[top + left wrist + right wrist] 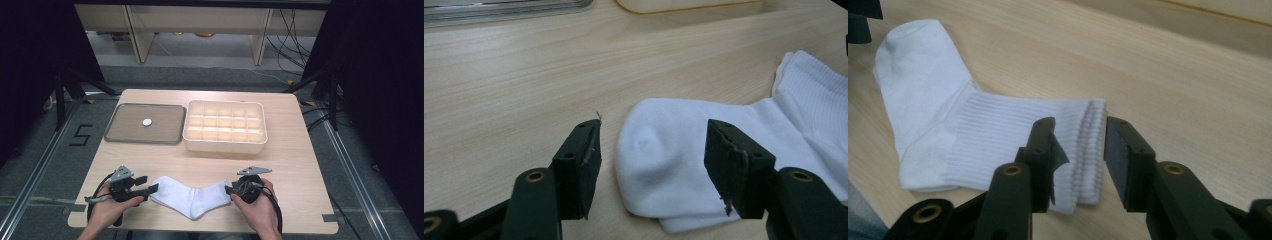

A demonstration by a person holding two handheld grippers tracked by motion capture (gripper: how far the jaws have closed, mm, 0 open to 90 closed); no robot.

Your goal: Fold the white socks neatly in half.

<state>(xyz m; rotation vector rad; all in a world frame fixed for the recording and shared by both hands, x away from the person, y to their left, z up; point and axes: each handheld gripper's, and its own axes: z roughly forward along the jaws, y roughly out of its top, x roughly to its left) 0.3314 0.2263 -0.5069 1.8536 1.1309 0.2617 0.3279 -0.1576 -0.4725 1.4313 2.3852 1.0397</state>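
A white sock [187, 197] lies bent in a V near the table's front edge, with its layers doubled at the cuff. My left gripper [152, 189] is at its toe end. In the left gripper view the jaws of that gripper [651, 135] stand open, one on each side of the sock's toe [664, 160], and neither pad touches the cloth. My right gripper [229, 190] is at the cuff end. There the gripper [1080, 125] is open, the ribbed cuff edge of the sock [998, 130] lies between its jaws, and a gap shows beside the right jaw.
A flat grey tray [125, 132] with a small white disc [147, 122] sits at the back left. Beside it on the right stands a cream box [225, 145] divided into several compartments. Bare wood lies between these and the sock.
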